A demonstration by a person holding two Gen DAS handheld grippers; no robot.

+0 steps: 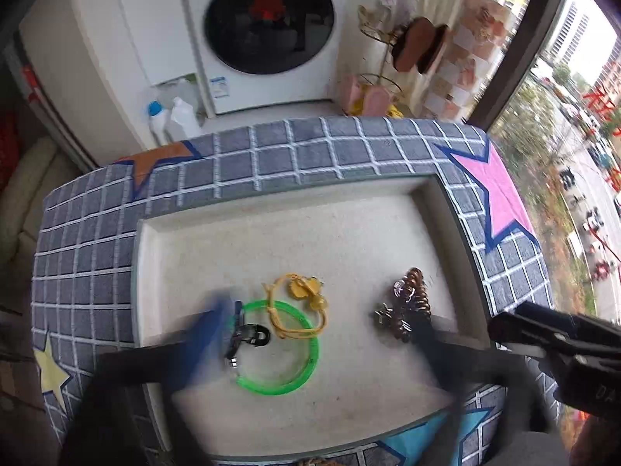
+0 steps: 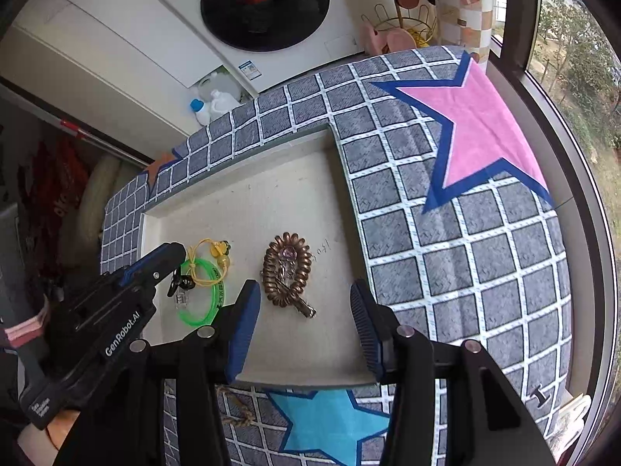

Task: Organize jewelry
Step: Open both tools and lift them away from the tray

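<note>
1. I see the grid-patterned mat (image 2: 446, 240) with coloured stars under a shallow white tray (image 2: 271, 194).
2. My right gripper (image 2: 306, 330) hovers over the tray's near edge, jaws spread wide and holding nothing; the bronze spiral hair tie (image 2: 286, 268) lies just beyond and between the fingertips.
3. My left gripper (image 1: 322, 334) is motion-blurred, jaws apart; one finger (image 1: 209, 322) touches a small black clip (image 1: 248, 338).
4. The clip sits on the green bangle (image 1: 295, 365), and the yellow cord bracelet (image 1: 299, 303) overlaps the bangle's far rim.
</note>
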